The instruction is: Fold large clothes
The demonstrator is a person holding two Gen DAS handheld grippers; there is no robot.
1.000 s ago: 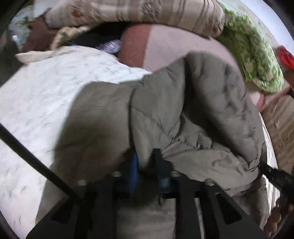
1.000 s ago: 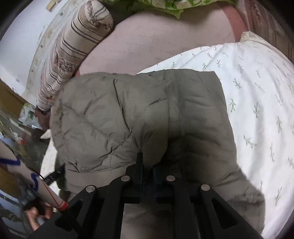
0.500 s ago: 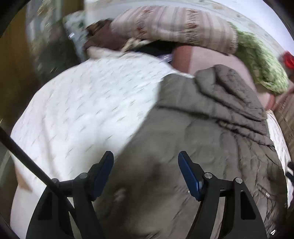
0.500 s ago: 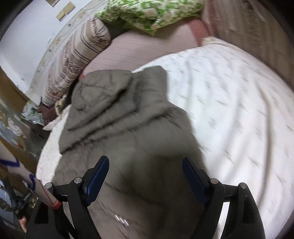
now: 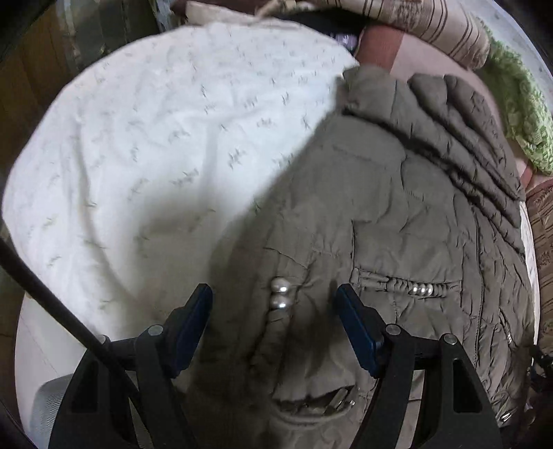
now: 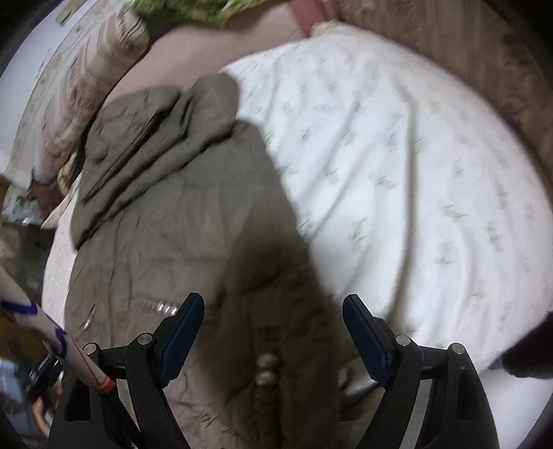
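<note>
An olive-grey quilted puffer jacket (image 5: 397,221) lies folded on a white leaf-print bedsheet (image 5: 166,145); its hood end lies bunched at the far side. It also shows in the right wrist view (image 6: 193,221). Metal snaps (image 5: 279,293) and a gathered pocket (image 5: 408,287) show near me. My left gripper (image 5: 274,312) is open and empty, just above the jacket's near edge. My right gripper (image 6: 273,323) is open and empty over the jacket's near right part, beside the sheet (image 6: 397,165).
A striped bolster pillow (image 5: 432,20) and a green floral quilt (image 5: 518,103) lie at the head of the bed, over a pink sheet (image 6: 207,45). A brown patterned wall or headboard (image 6: 484,69) runs along the right. A person's patterned sleeve (image 6: 52,331) is at lower left.
Both grippers let go of the jacket, opened wide and drew back toward the near edge. The jacket now lies flat, folded over on the bed.
</note>
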